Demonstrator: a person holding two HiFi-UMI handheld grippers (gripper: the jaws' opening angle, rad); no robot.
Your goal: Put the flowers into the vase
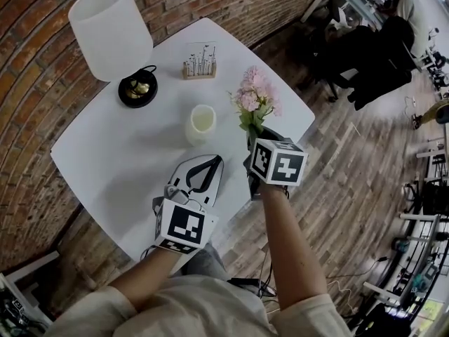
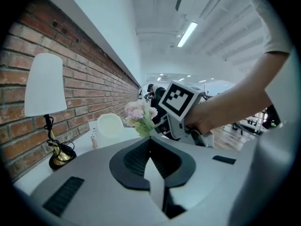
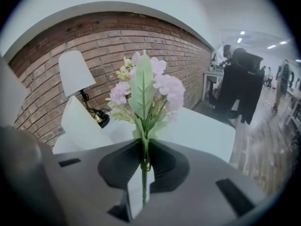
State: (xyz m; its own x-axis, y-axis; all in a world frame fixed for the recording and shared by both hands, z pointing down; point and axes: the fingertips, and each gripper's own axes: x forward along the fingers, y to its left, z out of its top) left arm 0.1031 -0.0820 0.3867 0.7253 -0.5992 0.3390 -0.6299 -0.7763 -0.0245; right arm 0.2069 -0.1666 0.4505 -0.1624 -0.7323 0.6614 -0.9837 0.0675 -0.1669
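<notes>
The right tool pinches the thin green stems of soft pink flowers above the smooth white tabletop's near edge, beside the cylindrical cream vase. The left tool is closed, empty.

white table: just 1
table lamp: 1, white shade on a black-and-gold base
vase: 1, creamy white
bunch of pink flowers: 1 bunch, blooms too clumped to count tbh
wooden stand with a clear card: 1
grippers: 2, the left gripper and the right gripper
marker cubes: 2, one per gripper
arms: 2, both in light sleeves
brick wall: 1
people in the background: at least 1, too small to count properly
</notes>
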